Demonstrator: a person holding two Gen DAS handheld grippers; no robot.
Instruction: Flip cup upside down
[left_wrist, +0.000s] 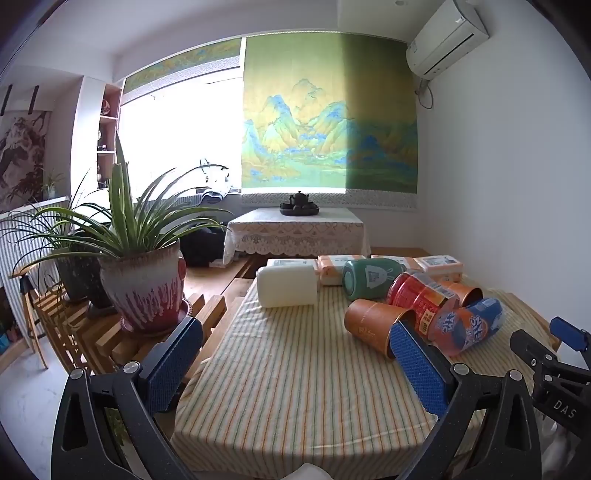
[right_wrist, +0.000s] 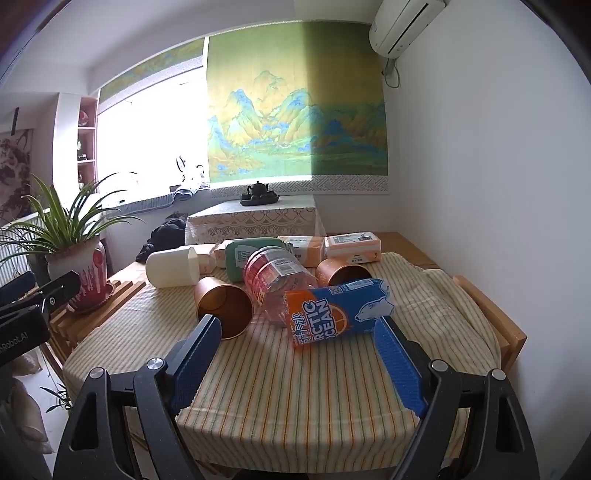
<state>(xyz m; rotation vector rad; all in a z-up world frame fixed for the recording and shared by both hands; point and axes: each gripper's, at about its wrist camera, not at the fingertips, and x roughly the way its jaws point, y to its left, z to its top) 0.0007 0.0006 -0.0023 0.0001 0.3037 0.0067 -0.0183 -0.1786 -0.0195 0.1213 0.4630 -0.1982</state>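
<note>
Several cups lie on their sides on the striped tablecloth (left_wrist: 295, 387). A copper-orange cup (left_wrist: 373, 325) lies nearest, mouth toward the cameras; it also shows in the right wrist view (right_wrist: 225, 306). A second copper cup (right_wrist: 341, 271) lies behind. A white cup (left_wrist: 288, 286) (right_wrist: 171, 267) and a green cup (left_wrist: 369, 278) (right_wrist: 243, 254) lie farther back. My left gripper (left_wrist: 295, 354) is open and empty, its right pad beside the near copper cup. My right gripper (right_wrist: 299, 347) is open and empty, just before the blue-orange drink pack (right_wrist: 340, 312).
A red-labelled clear pack of cans (right_wrist: 275, 278) and the Arctic Ocean pack (left_wrist: 469, 323) lie among the cups. Tissue packs (right_wrist: 352, 245) line the far edge. A potted plant (left_wrist: 147, 288) stands left of the table on wooden slats. A white wall is at right.
</note>
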